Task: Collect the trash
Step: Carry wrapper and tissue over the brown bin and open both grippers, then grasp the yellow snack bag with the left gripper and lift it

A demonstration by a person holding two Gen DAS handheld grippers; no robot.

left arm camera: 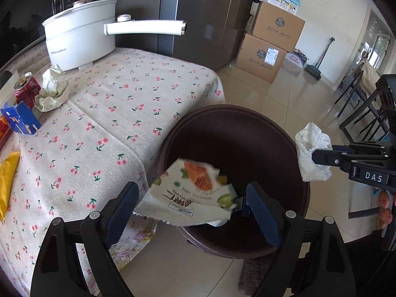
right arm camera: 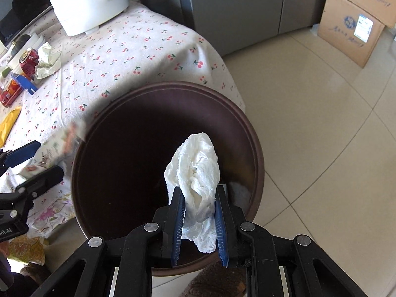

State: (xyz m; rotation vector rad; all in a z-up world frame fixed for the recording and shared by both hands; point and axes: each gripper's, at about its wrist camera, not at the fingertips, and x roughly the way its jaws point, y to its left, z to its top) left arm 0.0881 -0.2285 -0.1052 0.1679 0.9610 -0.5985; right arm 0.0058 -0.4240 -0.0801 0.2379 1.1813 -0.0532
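A dark brown round bin [left arm camera: 247, 113] stands on the floor against the table's edge. My left gripper [left arm camera: 193, 198] is open wide above the bin's near rim. A printed snack wrapper [left arm camera: 190, 193] lies loose and blurred between its blue pads, and neither pad presses on it. From the right wrist view the same wrapper [right arm camera: 57, 148] shows blurred at the bin's [right arm camera: 247, 128] left rim. My right gripper [right arm camera: 199, 198] is shut on a crumpled white tissue [right arm camera: 198, 173] over the bin's opening. That tissue [left arm camera: 311, 148] also shows at the right of the left wrist view.
On the cherry-print tablecloth [left arm camera: 111, 123] lie a crushed red can [left arm camera: 26, 89], crumpled paper [left arm camera: 52, 91], a blue carton [left arm camera: 19, 118] and a yellow packet [left arm camera: 7, 178]. A white electric pot [left arm camera: 79, 39] stands at the back. Cardboard boxes [left arm camera: 267, 49] and a black chair [left arm camera: 366, 104] stand on the tiled floor.
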